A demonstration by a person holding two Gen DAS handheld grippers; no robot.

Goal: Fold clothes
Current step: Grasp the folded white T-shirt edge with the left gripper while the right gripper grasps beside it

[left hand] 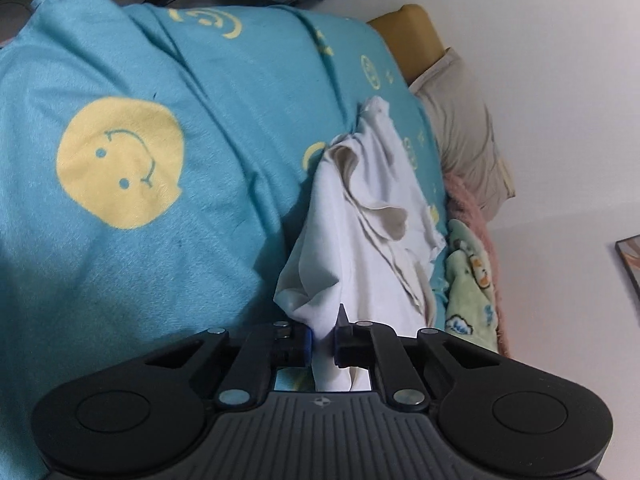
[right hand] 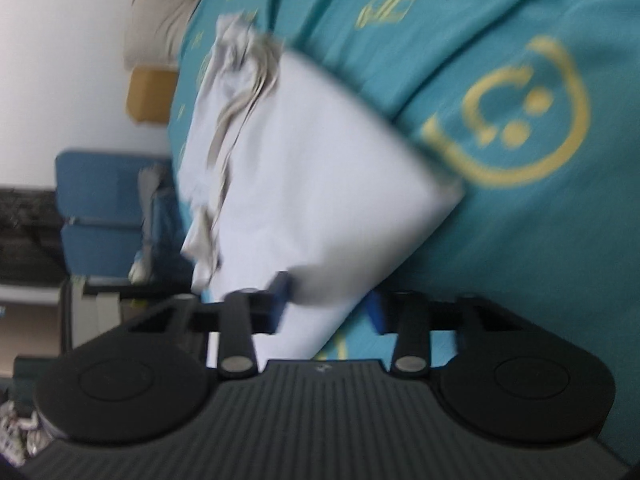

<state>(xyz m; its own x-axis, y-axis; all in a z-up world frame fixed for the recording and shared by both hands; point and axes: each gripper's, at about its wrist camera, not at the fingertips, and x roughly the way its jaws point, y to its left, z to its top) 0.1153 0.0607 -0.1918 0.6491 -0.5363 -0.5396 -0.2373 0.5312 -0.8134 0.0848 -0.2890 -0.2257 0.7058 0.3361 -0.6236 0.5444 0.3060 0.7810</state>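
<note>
A white garment [left hand: 352, 216] is seen lying crumpled on a bed covered by a turquoise sheet [left hand: 132, 240] printed with yellow smiley faces and small yellow symbols. In the left wrist view the garment is stretched from about the 6 o'clock position, where it enters the left tool [left hand: 322, 340], up towards 1 o'clock, where it narrows to a bunched tip. Its cloth is thin and plain white, with several overlapping layers, grey-shadowed folds and a loose hem shown along its right side. The left tool is closed on a gathered edge of the garment: the two blue-padded fingers are nearly together, with white cloth pinched between them and trailing back under the tool.

In the right wrist view, which is blurred, the white garment [right hand: 304, 168] is shown as a broad, smoother panel with a pointed corner at 3 o'clock and a rumpled, greyish bunch at 11 o'clock. Its lower end is passed between the fingers of the right tool [right hand: 330, 306]. These fingers are set partly apart with the cloth between them; whether both pads press on the cloth cannot be told from the blurred picture.

A beige pillow [left hand: 460, 128] and a pale green printed cloth [left hand: 468, 280] are seen at 3 o'clock of the garment in the left view, against a white wall [left hand: 560, 80].
</note>
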